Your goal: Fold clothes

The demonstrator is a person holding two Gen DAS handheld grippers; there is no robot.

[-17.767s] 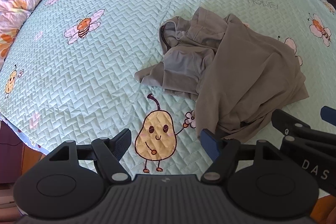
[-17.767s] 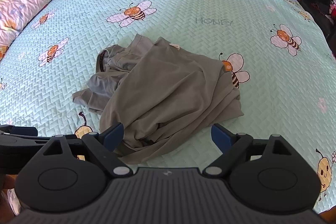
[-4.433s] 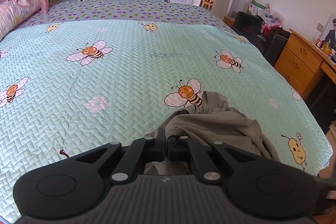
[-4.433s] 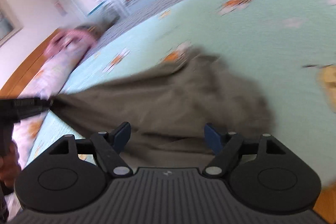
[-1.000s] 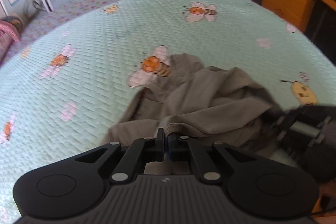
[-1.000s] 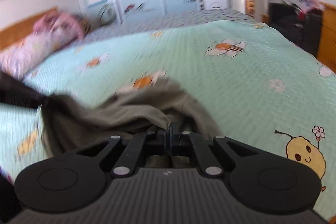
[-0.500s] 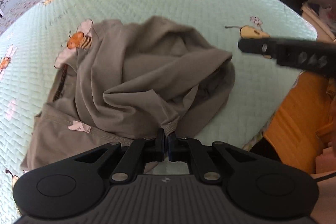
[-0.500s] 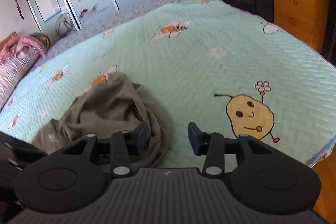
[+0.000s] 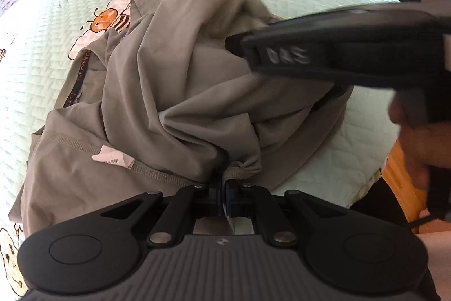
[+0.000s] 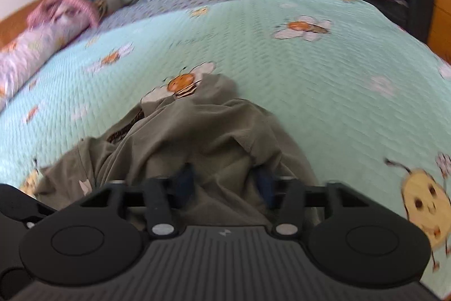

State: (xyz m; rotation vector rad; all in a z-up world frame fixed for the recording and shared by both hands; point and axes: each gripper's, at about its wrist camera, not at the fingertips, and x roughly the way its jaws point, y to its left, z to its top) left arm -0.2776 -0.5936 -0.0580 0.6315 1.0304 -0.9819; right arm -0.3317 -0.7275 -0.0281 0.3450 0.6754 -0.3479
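I have the grey-green garment (image 9: 157,92) lying crumpled in a heap near the edge of the bed closest to me, bunched in thick folds, a white care tag (image 9: 112,160) showing along a stitched hem and a dark printed band (image 9: 80,78) on its far left side. My left gripper (image 9: 224,192) has its tips pressed together on a puckered bit of the hem at the heap's near edge, pinching the cloth. My right gripper (image 10: 225,182) sits low over the same heap with its blue fingertips (image 10: 184,179) spread apart, a ridge of fabric standing between them; I cannot tell whether either pad actually presses the cloth. From the left wrist view that right gripper reaches across the heap's right side, a hand (image 9: 422,131) blurred behind it. The mint quilted bedspread (image 10: 282,69) with bees and a pear figure (image 10: 422,210) carries it all. A pink bolster (image 10: 36,47) lies along the far left edge, wooden drawers (image 10: 441,19) beyond the right edge.
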